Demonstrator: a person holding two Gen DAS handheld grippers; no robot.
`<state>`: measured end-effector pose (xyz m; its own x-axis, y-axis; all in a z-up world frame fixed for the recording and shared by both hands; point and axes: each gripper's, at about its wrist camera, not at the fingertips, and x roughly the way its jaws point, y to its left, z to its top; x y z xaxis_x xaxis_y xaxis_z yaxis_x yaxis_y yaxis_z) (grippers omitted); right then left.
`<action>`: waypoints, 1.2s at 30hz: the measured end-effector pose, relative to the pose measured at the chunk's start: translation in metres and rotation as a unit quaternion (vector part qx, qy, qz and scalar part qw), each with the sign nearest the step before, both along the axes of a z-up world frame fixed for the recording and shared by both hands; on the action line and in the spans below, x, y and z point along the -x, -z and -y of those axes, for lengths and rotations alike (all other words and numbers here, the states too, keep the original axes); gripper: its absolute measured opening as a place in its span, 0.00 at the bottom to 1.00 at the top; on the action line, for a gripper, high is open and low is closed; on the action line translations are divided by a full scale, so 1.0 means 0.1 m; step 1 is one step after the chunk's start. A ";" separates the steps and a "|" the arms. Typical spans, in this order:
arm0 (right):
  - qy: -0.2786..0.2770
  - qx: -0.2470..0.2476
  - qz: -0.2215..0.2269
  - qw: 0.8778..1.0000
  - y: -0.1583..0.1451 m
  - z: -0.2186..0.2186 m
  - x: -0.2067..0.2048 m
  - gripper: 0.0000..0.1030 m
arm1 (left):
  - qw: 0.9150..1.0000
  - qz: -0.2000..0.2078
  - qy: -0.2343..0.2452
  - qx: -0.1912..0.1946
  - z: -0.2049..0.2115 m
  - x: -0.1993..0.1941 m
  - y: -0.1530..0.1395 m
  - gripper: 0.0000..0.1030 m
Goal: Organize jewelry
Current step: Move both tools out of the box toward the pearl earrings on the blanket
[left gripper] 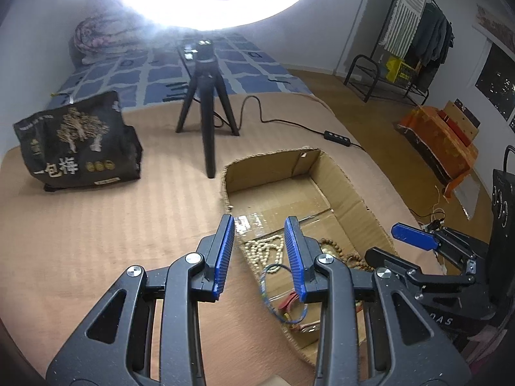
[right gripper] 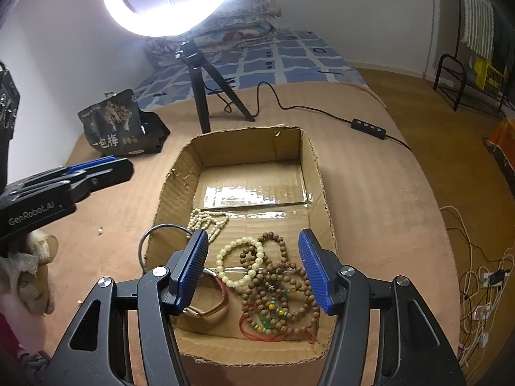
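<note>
1. Landmark: shallow brown cardboard box [right gripper: 309, 160], top cut off, sitting on a tan ribbed cloth [right gripper: 370, 193]. Everything else is placed w/ respect to it.
2. Inside box, near end: tangle of brown wooden bead strands [right gripper: 283, 286] w/ a few yellow and green beads, red cord trailing out.
3. Cream round-bead bracelet [right gripper: 239, 262] lies touching that tangle on its left side, still inside box.
4. Pale small-bead necklace [right gripper: 206, 218] bunched by box's left wall, farther in than the bracelet.
5. Red-and-tan strap band [right gripper: 215, 305] at box's near-left corner, partly behind a blue pad.
6. Thin blue wire hoop [left gripper: 268, 292] hangs over box's left rim, half in, half out.
7. Right gripper [right gripper: 254, 270] over box's near end, jaws apart, nothing pinched; beads lie below the gap.
8. Left gripper [left gripper: 259, 254] above box's left rim, jaws parted a bit, gripping nothing.
9. Black tripod [right gripper: 202, 96] w/ glaring ring light [right gripper: 170, 3] stands beyond box's far wall.
10. Black printed snack bag [right gripper: 119, 125] well left of box, far end.
</note>
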<state>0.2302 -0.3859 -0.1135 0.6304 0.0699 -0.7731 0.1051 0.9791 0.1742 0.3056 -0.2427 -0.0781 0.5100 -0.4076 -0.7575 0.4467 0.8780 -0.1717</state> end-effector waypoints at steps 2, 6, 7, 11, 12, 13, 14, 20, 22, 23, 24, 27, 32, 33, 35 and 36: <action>0.000 0.007 0.002 1.000 -0.03 -0.04 0.00 0.64 | 1.000 0.004 -0.002 -0.001 -0.10 0.04 -0.05 0.31; -0.003 0.026 0.012 1.000 -0.10 -0.13 0.03 0.69 | 1.000 0.007 -0.002 -0.006 -0.27 0.10 -0.14 0.31; -0.004 0.029 0.013 0.999 -0.12 -0.15 0.03 0.69 | 1.000 0.009 -0.003 -0.008 -0.33 0.12 -0.17 0.31; -0.012 0.042 0.020 0.999 -0.20 -0.27 0.04 0.69 | 1.000 0.022 -0.012 -0.011 -0.60 0.23 -0.29 0.31; -0.014 0.046 0.022 0.999 -0.22 -0.30 0.04 0.69 | 1.000 0.023 -0.014 -0.011 -0.66 0.25 -0.31 0.31; -0.017 0.050 0.024 0.998 -0.24 -0.34 0.04 0.69 | 0.999 0.026 -0.018 -0.012 -0.75 0.28 -0.34 0.31; -0.020 0.055 0.026 0.998 -0.26 -0.37 0.05 0.69 | 0.999 0.028 -0.020 -0.014 -0.82 0.31 -0.36 0.31; -0.037 0.062 0.052 0.996 -0.37 -0.59 0.06 0.70 | 0.998 0.031 -0.040 -0.026 -1.28 0.52 -0.38 0.31; -0.044 0.054 0.064 0.995 -0.39 -0.67 0.05 0.70 | 0.998 0.028 -0.047 -0.029 -1.42 0.59 -0.34 0.31; -0.046 0.052 0.072 0.995 -0.40 -0.71 0.04 0.70 | 0.998 0.024 -0.050 -0.029 -1.49 0.62 -0.32 0.31; -0.048 0.049 0.078 0.995 -0.39 -0.75 0.03 0.70 | 0.998 0.018 -0.052 -0.030 -1.58 0.66 -0.29 0.31; -0.061 0.031 0.082 0.994 -0.37 -0.90 -0.03 0.70 | 0.998 0.005 -0.059 -0.033 -1.77 0.76 -0.18 0.31; -0.087 0.024 0.064 0.994 -0.28 -1.14 -0.15 0.70 | 0.998 -0.017 -0.051 -0.044 -1.95 0.94 0.09 0.31; -0.094 0.025 0.056 0.994 -0.24 -1.21 -0.19 0.70 | 0.997 -0.022 -0.046 -0.050 -1.96 0.98 0.15 0.31; -0.105 0.023 0.047 0.993 -0.19 -1.31 -0.23 0.70 | 0.997 -0.032 -0.034 -0.061 -1.97 1.04 0.29 0.31; -0.109 0.025 0.046 0.993 -0.16 -1.36 -0.25 0.70 | 0.997 -0.036 -0.027 -0.066 -1.97 1.07 0.35 0.31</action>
<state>0.2547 -0.2498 -0.0972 0.6721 0.1752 -0.7195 -0.1239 0.9845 0.1240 0.1991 -0.0461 -0.1132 0.4713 -0.2747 -0.8381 0.3881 0.9179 -0.0826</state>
